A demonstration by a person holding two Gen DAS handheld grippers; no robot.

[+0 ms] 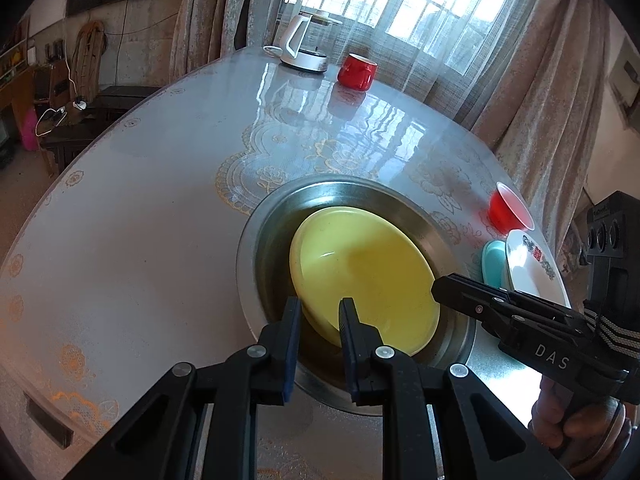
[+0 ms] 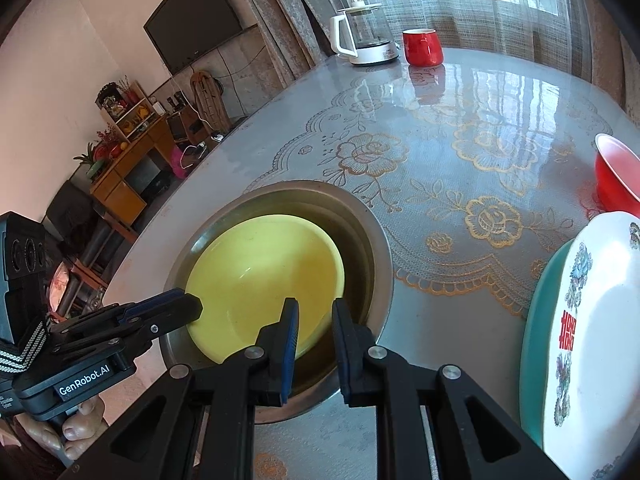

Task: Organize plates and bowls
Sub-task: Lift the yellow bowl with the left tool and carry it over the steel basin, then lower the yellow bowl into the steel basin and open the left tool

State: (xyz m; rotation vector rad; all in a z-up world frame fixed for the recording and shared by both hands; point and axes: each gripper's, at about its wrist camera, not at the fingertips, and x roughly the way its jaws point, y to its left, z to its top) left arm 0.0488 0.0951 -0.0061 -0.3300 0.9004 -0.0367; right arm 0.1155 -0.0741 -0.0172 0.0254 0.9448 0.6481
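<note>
A yellow plate [image 1: 368, 276] lies tilted inside a steel basin [image 1: 276, 216] sunk in the round table. It also shows in the right wrist view [image 2: 264, 280], in the same basin [image 2: 372, 240]. My left gripper [image 1: 320, 308] is open, its fingers just over the plate's near rim, nothing between them. My right gripper [image 2: 316, 308] is open over the plate's right rim, empty. It shows from the side in the left view [image 1: 440, 284]. A white patterned plate [image 2: 600, 340] lies on a teal plate [image 2: 536, 320] at the right. A red bowl [image 2: 616, 172] stands behind them.
A glass kettle [image 2: 364, 36] and a red mug [image 2: 422, 46] stand at the table's far edge by the curtained window. The table [image 1: 140, 240] has a glossy lace-patterned cover. A wooden cabinet [image 2: 128, 168] and TV [image 2: 192, 36] are off to the left.
</note>
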